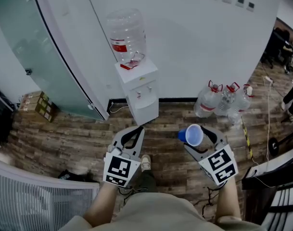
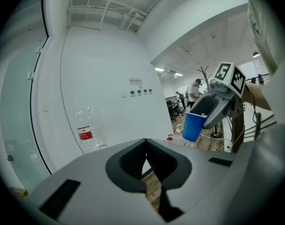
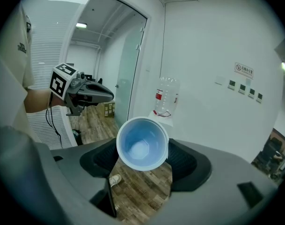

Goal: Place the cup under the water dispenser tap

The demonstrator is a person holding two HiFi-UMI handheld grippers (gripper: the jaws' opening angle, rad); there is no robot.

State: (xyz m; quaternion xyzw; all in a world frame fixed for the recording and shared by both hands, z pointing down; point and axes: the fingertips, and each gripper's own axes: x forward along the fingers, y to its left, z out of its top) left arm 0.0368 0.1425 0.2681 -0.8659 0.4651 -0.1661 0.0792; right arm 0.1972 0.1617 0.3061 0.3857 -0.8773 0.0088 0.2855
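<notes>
Right gripper (image 3: 142, 159), jaws spread wide around the waist of a blue plastic cup (image 3: 141, 144), carries it mouth-up above the wooden floor (image 1: 64, 138). It looks light and thin-walled, likely to buckle, so a gentle side hold below the rim suits it. Left gripper (image 2: 146, 146), jaws pressed together, holds nothing. The water dispenser (image 1: 141, 93) stands ahead against the wall, well apart.

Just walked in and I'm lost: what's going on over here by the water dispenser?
A person stands facing the water dispenser with tongs in each hand. The right tongs grip an empty blue cup, its mouth turned back toward the person. The left tongs are shut on nothing. The cup isn't under the tap yet; a stretch of wooden floor lies between them.
</notes>
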